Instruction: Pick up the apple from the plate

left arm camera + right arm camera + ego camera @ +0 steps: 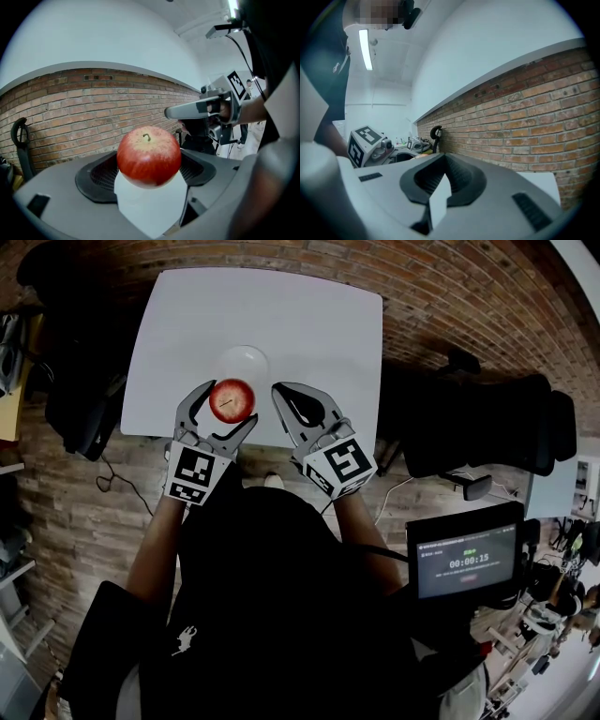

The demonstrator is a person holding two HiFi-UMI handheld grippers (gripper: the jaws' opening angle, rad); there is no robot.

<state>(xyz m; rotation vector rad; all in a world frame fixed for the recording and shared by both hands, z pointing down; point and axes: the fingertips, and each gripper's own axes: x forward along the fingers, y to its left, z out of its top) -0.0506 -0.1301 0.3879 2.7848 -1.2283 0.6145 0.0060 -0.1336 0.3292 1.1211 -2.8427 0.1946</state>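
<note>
A red apple (232, 400) hangs between the jaws of my left gripper (231, 402), which is shut on it. It is just clear of the near rim of the white plate (246, 360) and above the white table (309, 324). In the left gripper view the apple (149, 155) sits stem up between the dark pads (96, 176), with the right gripper (201, 108) beyond it. My right gripper (292, 395) is beside the apple on its right and holds nothing. In the right gripper view its jaws (442, 173) meet with only a thin sliver between them.
The table's near edge (253, 444) runs just under both grippers. Black chairs (487, 423) stand to the right and a black bag (80, 399) to the left. A screen with a timer (466, 562) stands at lower right. The floor is brick-patterned.
</note>
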